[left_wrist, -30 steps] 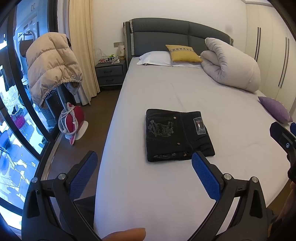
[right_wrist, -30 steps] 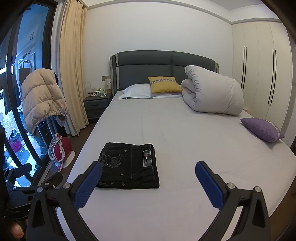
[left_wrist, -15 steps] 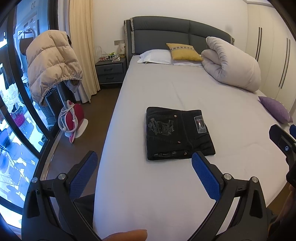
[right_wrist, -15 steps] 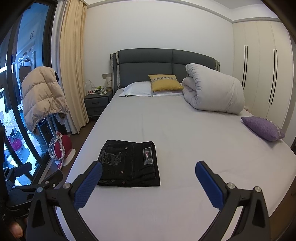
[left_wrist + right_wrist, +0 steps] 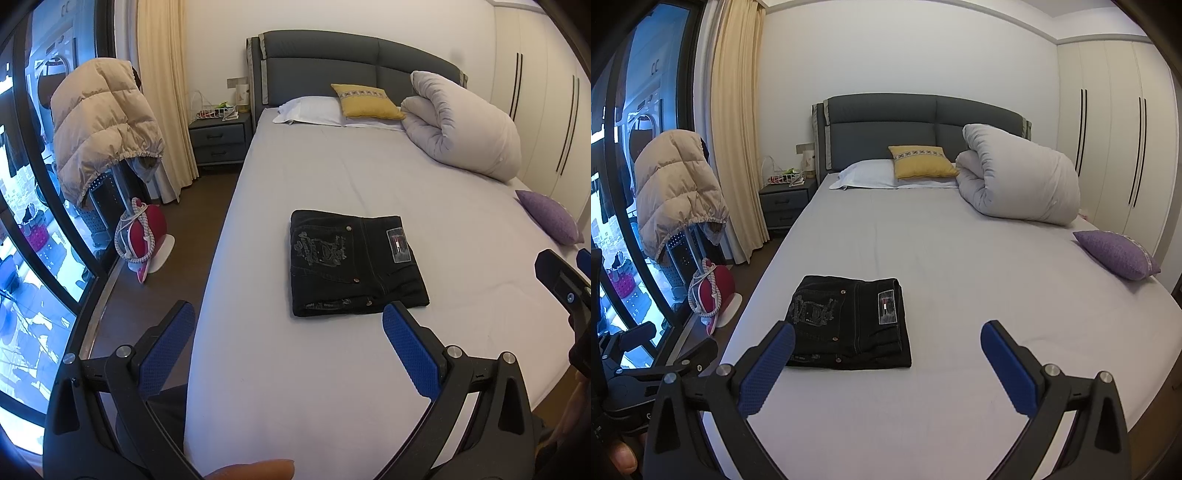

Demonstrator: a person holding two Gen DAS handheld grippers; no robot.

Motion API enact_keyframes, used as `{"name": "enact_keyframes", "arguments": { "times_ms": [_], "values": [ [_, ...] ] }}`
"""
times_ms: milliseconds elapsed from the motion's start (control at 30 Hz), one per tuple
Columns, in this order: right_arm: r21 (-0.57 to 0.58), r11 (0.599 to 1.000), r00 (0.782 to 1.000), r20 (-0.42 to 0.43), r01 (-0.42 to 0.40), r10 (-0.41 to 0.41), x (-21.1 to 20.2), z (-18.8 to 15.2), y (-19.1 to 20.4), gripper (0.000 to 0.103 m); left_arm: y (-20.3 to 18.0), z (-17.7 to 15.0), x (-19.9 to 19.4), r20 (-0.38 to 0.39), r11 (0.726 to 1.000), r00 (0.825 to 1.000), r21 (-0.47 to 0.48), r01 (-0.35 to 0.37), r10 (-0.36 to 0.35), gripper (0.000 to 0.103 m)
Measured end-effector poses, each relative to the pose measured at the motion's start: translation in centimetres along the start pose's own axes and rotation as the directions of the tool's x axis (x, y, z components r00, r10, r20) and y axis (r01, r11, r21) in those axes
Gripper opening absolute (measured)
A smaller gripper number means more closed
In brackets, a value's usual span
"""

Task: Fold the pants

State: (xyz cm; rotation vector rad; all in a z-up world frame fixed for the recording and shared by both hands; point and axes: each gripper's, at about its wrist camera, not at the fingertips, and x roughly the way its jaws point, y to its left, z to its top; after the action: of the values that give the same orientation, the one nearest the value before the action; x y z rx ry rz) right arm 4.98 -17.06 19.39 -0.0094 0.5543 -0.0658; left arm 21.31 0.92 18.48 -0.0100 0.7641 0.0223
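Note:
Black jeans (image 5: 351, 262) lie folded into a compact rectangle on the grey bed sheet (image 5: 332, 369), back pocket and label patch facing up. They also show in the right wrist view (image 5: 849, 321). My left gripper (image 5: 288, 332) is open and empty, held above the foot of the bed, short of the jeans. My right gripper (image 5: 886, 354) is open and empty, held back from the bed, with the jeans ahead to its left. Part of the right gripper shows at the right edge of the left wrist view (image 5: 565, 280).
A rolled white duvet (image 5: 1015, 177), a yellow cushion (image 5: 923, 162) and a white pillow (image 5: 868, 173) lie at the headboard. A purple cushion (image 5: 1115, 254) lies at the bed's right edge. A nightstand (image 5: 218, 140), a beige jacket (image 5: 99, 125) and a red iron (image 5: 144, 236) stand left of the bed.
Both grippers stay open and empty. The views drift slightly, the jeans sitting a little lower in the right wrist frame. The jeans have not moved on the bed.

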Motion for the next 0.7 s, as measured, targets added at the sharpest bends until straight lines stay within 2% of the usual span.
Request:
{"name": "enact_keyframes", "arguments": {
  "times_ms": [600, 700],
  "values": [
    [-0.003, 1.000, 1.000, -0.007, -0.003, 0.003, 0.0, -0.6, -0.2, 0.103, -0.1, -0.1, 0.2, -0.015, 1.000, 1.000, 0.000, -0.004, 0.004, 0.103],
    [-0.004, 1.000, 1.000, -0.013, -0.006, 0.006, -0.2, -1.5, -0.2, 0.103, 0.0, -0.1, 0.3, -0.022, 1.000, 1.000, -0.006, -0.004, 0.004, 0.103]
  ]
}}
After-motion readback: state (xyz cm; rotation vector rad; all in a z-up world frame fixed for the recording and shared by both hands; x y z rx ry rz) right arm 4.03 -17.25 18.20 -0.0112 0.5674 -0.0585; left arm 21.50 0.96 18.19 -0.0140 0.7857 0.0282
